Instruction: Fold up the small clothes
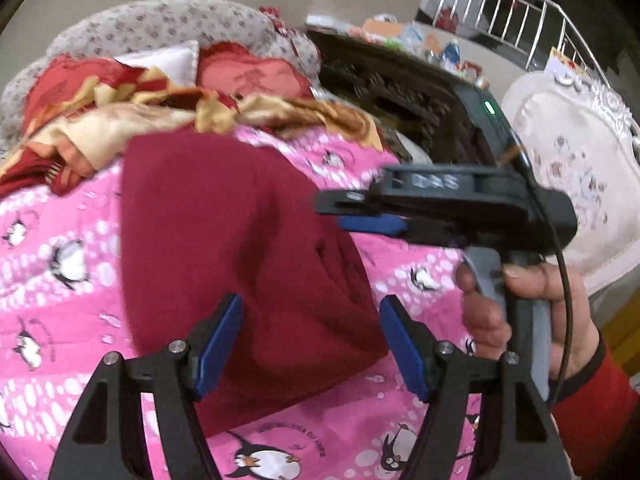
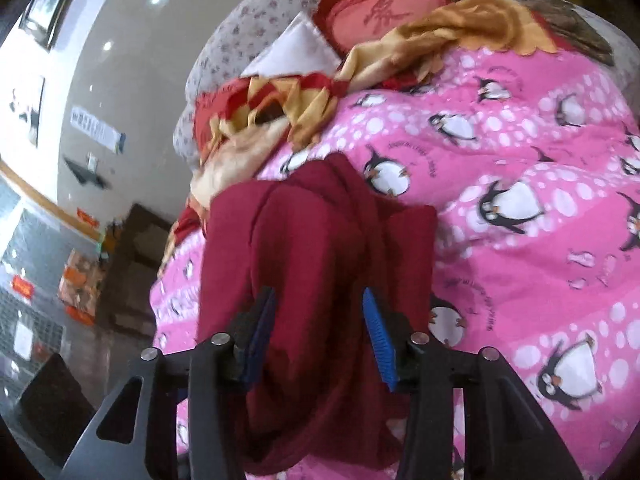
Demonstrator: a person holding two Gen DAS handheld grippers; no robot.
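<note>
Two grippers work over a dark red garment (image 1: 240, 264) lying on a pink penguin-print quilt (image 1: 60, 280). From the left wrist view, the left gripper (image 1: 311, 344) has its blue-padded fingers (image 1: 218, 344) spread wide, hovering just above the near edge of the garment with nothing between them that is clamped. Same view: the right gripper (image 1: 360, 216) comes in from the right side, held by a hand (image 1: 532, 308) in a red sleeve, its tip at the garment's right edge; whether it pinches cloth there is too blurred to tell. From the right wrist view, the right gripper (image 2: 318, 340) shows fingers (image 2: 378, 344) parted, with the dark red garment (image 2: 312, 248) bunched up in folds between and in front of them, cloth touching the pads, grip unclear. Garment sits toward the left part of the quilt (image 2: 520, 208) in that view. Far side: a red and gold crumpled blanket (image 1: 100, 120), a red embroidered cushion (image 2: 384, 16), and a floral grey headboard (image 1: 168, 20). A white ornate chair back (image 1: 572, 176) stands at right.
</note>
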